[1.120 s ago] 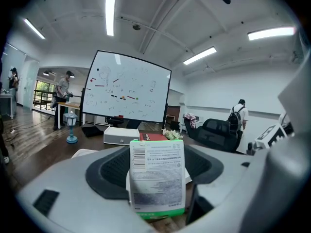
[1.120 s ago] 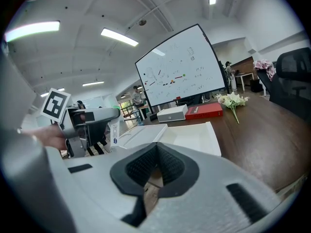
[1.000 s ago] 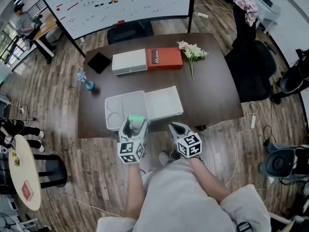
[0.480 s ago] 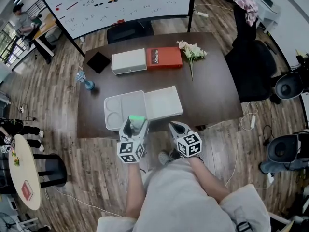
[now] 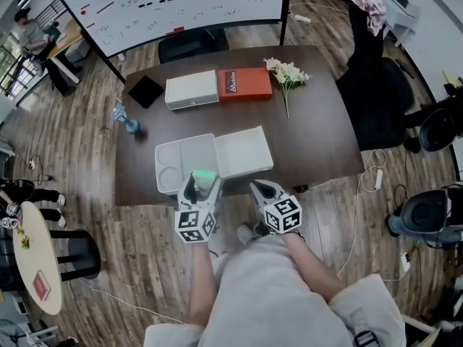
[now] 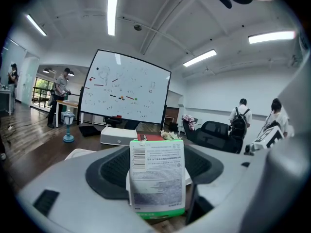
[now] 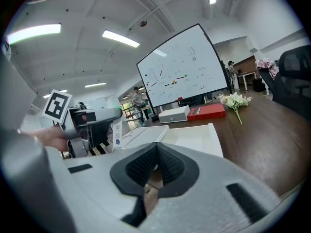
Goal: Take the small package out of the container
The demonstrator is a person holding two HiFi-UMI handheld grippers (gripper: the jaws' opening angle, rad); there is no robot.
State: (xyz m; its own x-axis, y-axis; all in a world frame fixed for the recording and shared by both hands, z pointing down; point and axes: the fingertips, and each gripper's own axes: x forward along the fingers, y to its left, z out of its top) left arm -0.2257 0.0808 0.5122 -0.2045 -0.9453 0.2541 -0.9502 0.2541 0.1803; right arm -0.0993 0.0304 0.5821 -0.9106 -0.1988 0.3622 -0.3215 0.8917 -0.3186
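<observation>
The open white container [image 5: 168, 166] lies at the table's near edge, its lid [image 5: 244, 152] flat to the right. The small package [image 5: 205, 176], white with a green end, is out of the container, over the table's front edge. My left gripper [image 5: 200, 185] is shut on it. In the left gripper view the package [image 6: 156, 176] stands upright between the pads, printed label facing the camera. My right gripper [image 5: 259, 189] hovers just right of the left one, shut and empty. In the right gripper view its pads [image 7: 167, 165] meet, and the package [image 7: 116, 132] shows at the left.
On the far side of the dark table [image 5: 318, 139] lie a white box [image 5: 192, 90], a red box [image 5: 245, 84], a bunch of flowers [image 5: 287, 78], a black pad [image 5: 145, 91] and a small blue lantern [image 5: 126, 118]. A black office chair [image 5: 376, 107] stands at the right.
</observation>
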